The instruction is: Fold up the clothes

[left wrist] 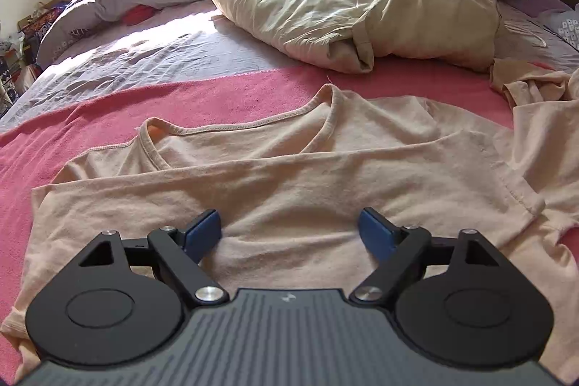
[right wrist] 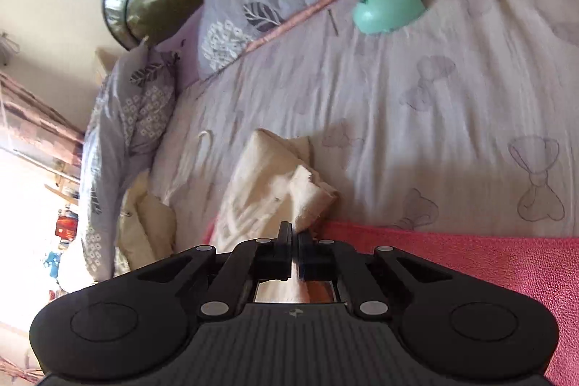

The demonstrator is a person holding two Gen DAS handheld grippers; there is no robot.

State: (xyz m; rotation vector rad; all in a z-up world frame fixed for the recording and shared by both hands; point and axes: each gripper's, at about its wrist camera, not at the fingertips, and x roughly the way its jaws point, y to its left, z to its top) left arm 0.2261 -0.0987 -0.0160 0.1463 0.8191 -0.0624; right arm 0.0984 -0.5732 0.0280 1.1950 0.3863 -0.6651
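The left gripper [left wrist: 289, 230] has its blue-padded fingers [left wrist: 202, 232] spread wide, resting low over the pale peach shirt [left wrist: 289, 176], which lies flat just ahead of and beneath it on the pink blanket [left wrist: 202, 96], neckline away from the claw. Beyond the shirt sits a rumpled cream quilt [left wrist: 354, 13]. The right gripper [right wrist: 294, 243] is pinched tight on a fold of pale fabric [right wrist: 264, 190] that trails forward from its tips; farther ahead and to its right lies a mint-green plastic object [right wrist: 389, 6] on the grey sheet [right wrist: 452, 118].
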